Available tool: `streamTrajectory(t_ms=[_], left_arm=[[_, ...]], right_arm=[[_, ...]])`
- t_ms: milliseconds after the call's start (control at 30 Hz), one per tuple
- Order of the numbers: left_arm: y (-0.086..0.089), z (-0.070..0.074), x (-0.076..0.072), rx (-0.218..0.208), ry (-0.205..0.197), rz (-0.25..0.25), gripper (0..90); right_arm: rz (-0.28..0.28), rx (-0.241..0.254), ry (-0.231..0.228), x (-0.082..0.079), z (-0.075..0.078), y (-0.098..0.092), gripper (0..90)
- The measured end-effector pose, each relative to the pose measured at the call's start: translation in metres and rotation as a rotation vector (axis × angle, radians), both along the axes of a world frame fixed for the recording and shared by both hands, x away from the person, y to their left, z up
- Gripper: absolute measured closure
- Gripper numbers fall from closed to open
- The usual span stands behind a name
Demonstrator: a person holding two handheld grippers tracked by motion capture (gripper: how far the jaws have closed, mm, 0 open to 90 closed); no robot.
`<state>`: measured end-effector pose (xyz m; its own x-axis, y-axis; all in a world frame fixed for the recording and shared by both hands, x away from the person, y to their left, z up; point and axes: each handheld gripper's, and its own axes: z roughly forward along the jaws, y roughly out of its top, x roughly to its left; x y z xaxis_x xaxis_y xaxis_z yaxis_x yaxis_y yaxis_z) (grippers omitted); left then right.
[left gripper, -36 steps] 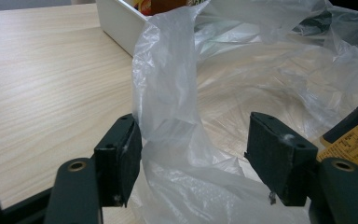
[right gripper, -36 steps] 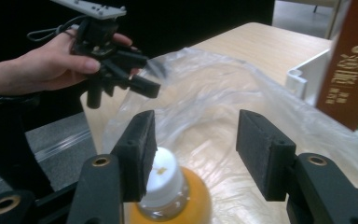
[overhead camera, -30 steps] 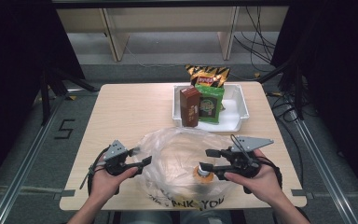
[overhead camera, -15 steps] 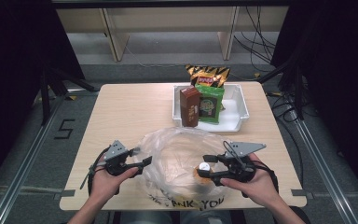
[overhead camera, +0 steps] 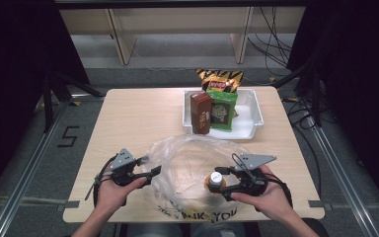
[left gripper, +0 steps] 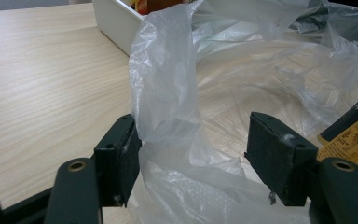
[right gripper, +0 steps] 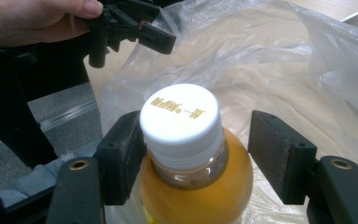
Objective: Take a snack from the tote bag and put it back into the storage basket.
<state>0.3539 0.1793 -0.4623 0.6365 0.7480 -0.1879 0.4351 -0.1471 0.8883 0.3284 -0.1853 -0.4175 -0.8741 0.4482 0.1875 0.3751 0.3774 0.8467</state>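
A: So which step is this?

B: Bagging the bottle (right gripper: 191,163), I'd say. It stands upright inside the clear plastic bag (overhead camera: 187,168) near the front edge of the desk (overhead camera: 138,113), toward the front right corner, white cap up.

A: Does the right tool (overhead camera: 220,183) have hold of it?

B: No. Its jaws have just been opening; the neck sits between them, one pad right beside the cap, the other well clear, so the bottle looks released.

A: And the left tool (overhead camera: 154,172)?

B: In its own view the jaws stand apart with a fold of the bag's rim between them, lying against one pad but not pinched. It props the mouth rather than grips it.

A: What does the next move call for?

B: Probably drawing the right tool back out of the bag without snagging the film or tipping the bottle, then fetching another item from the white tray (overhead camera: 254,111) at the far right corner, where a brown box (overhead camera: 201,112) and a green packet (overhead camera: 221,111) wait
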Motion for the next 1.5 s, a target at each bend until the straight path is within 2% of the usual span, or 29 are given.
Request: streamTrajectory(t_ms=[67,100,167,233,267,333,400,500,533,767,1000,1100,1167,1200,1233,1267,1300,1400,1500], left_arm=[[0.001,0.003,-0.002,0.008,-0.006,0.01,34.6],[0.002,0.006,-0.002,0.017,-0.019,0.002,34.0],[0.002,0.011,-0.005,0.004,-0.028,0.007,33.2],[0.004,0.017,-0.007,0.007,-0.053,0.008,32.5],[0.005,0.02,-0.008,0.001,-0.06,0.012,32.2],[0.006,0.024,-0.009,-0.007,-0.071,0.008,31.7],[0.006,0.029,-0.011,-0.013,-0.083,0.01,31.3],[0.005,0.036,-0.015,-0.023,-0.101,0.003,30.9],[0.005,0.038,-0.015,-0.025,-0.108,-0.009,30.9],[-0.004,0.053,-0.026,-0.05,-0.139,-0.053,31.1],[-0.009,0.063,-0.032,-0.046,-0.167,-0.087,31.3],[-0.01,0.065,-0.033,-0.057,-0.172,-0.091,31.5],[-0.009,0.067,-0.035,-0.049,-0.173,-0.093,32.0],[-0.011,0.067,-0.035,-0.062,-0.174,-0.101,32.5],[-0.012,0.067,-0.037,-0.051,-0.169,-0.107,33.2],[-0.014,0.066,-0.037,-0.062,-0.173,-0.13,33.6],[-0.017,0.066,-0.039,-0.054,-0.16,-0.143,33.8],[-0.031,0.06,-0.042,-0.065,-0.131,-0.213,33.9],[-0.045,0.053,-0.045,-0.047,-0.103,-0.269,34.0]], right_arm=[[-0.01,0.003,-0.012,0.001,-0.001,0.001,36.8],[-0.011,0.004,-0.002,0.0,0.0,0.001,36.8],[-0.005,-0.005,-0.02,0.002,0.0,0.001,36.9],[-0.006,-0.001,0.007,0.001,0.001,0.001,36.9],[-0.016,0.011,0.006,0.0,0.001,0.001,36.8],[0.0,0.03,0.005,0.002,0.002,0.001,36.8],[-0.016,0.032,0.001,0.002,0.004,0.002,36.8],[-0.009,0.032,-0.006,0.003,0.005,0.002,36.8],[-0.014,0.034,0.006,0.002,0.006,0.002,36.8],[-0.014,0.042,-0.01,0.005,0.007,0.002,36.8],[-0.027,0.046,-0.019,0.005,0.007,0.001,36.7],[-0.006,0.051,-0.002,0.006,0.006,0.001,36.4],[-0.021,0.056,-0.011,0.006,0.006,0.001,36.3],[-0.022,0.051,-0.014,0.006,0.006,0.001,36.2],[-0.024,0.05,-0.014,0.006,0.006,0.001,36.2],[-0.025,0.05,-0.011,0.006,0.006,0.001,36.2],[-0.027,0.052,-0.008,0.005,0.006,0.001,36.2],[-0.027,0.053,-0.01,0.006,0.006,0.001,36.2],[-0.03,0.054,-0.009,0.006,0.007,0.001,36.2]])
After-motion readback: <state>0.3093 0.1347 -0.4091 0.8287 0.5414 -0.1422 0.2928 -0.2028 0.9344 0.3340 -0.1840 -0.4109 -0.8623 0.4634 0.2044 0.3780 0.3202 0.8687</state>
